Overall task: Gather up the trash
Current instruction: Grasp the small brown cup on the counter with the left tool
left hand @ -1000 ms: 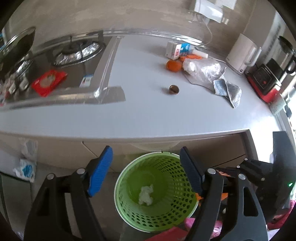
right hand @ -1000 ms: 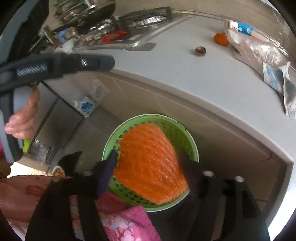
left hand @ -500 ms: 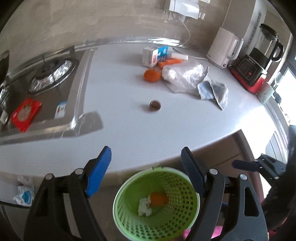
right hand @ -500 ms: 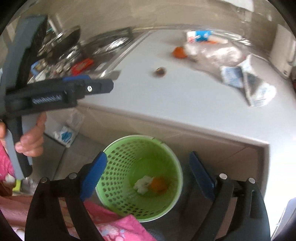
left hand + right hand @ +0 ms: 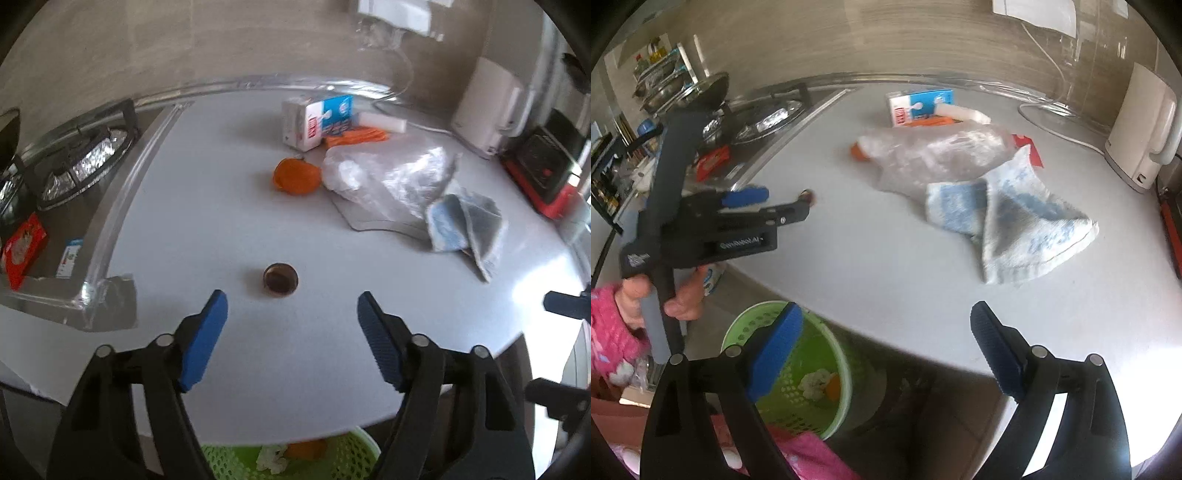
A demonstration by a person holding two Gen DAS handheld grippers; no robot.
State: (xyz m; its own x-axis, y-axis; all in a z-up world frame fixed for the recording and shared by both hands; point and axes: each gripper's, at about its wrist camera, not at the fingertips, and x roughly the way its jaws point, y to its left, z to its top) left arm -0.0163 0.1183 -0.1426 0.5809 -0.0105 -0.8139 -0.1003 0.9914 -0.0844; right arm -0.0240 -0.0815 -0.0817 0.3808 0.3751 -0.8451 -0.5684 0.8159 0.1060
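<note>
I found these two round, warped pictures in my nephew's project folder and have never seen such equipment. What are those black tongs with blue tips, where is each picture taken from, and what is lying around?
No robot here: a person holds a hand tool in each hand, each a two-finger gripper with a wide-angle camera looking along its fingers. One picture comes from the left gripper, the other from the right gripper; the right view also shows the left tool from the side. Both stand open and hold nothing.

On the grey counter lie a small brown bottle cap, an orange peel, a milk carton, a crumpled clear plastic bag and a blue-grey cloth. A white kettle stands at the back. Below the counter edge is a green basket with a white wad and something orange in it.
</note>
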